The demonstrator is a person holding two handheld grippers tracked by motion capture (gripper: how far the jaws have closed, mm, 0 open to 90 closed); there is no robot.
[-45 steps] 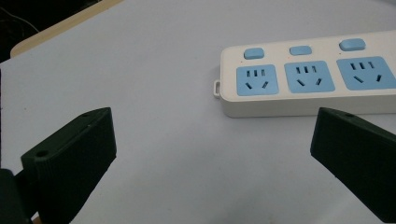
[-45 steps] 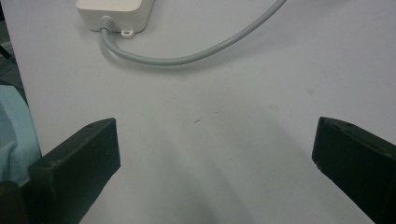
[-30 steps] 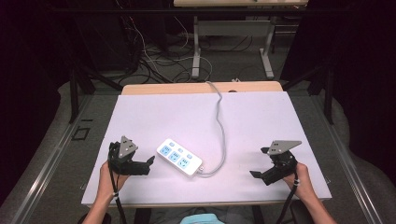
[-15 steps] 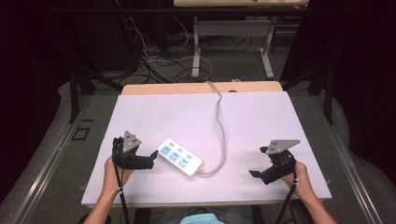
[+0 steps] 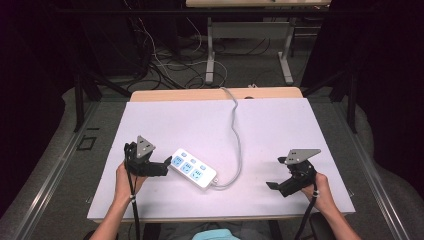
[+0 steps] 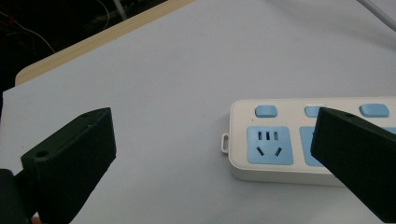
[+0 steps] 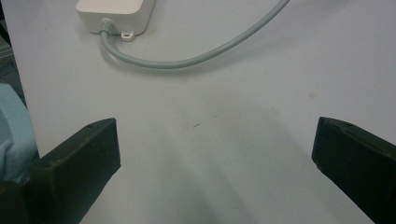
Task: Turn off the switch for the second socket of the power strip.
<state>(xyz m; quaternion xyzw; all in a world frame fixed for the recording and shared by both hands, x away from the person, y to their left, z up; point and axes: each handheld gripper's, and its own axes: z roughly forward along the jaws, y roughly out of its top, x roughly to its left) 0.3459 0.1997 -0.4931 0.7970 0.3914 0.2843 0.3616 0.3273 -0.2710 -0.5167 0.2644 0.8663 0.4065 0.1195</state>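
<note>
Lying on the white table (image 5: 280,125), near its front edge and left of centre, the power strip (image 5: 193,168) is being approached; its grey cord (image 5: 235,135) is being trailed toward the far edge. At the strip's left end the left gripper (image 5: 165,163) is being held with jaws apart, while well right of the strip the right gripper (image 5: 272,185) is being held wide apart over bare table.

Hand-held gripper (image 7: 215,154) jaws wide apart, power strip (image 7: 116,14) end, grey cord (image 7: 196,58), perhaps cloth (image 7: 14,135)

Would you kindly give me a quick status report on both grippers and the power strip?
Left gripper open, at the power strip's near end. Right gripper open, apart from it over bare table. Strip flat, grey cord running off the far edge. Nothing in the way.
</note>
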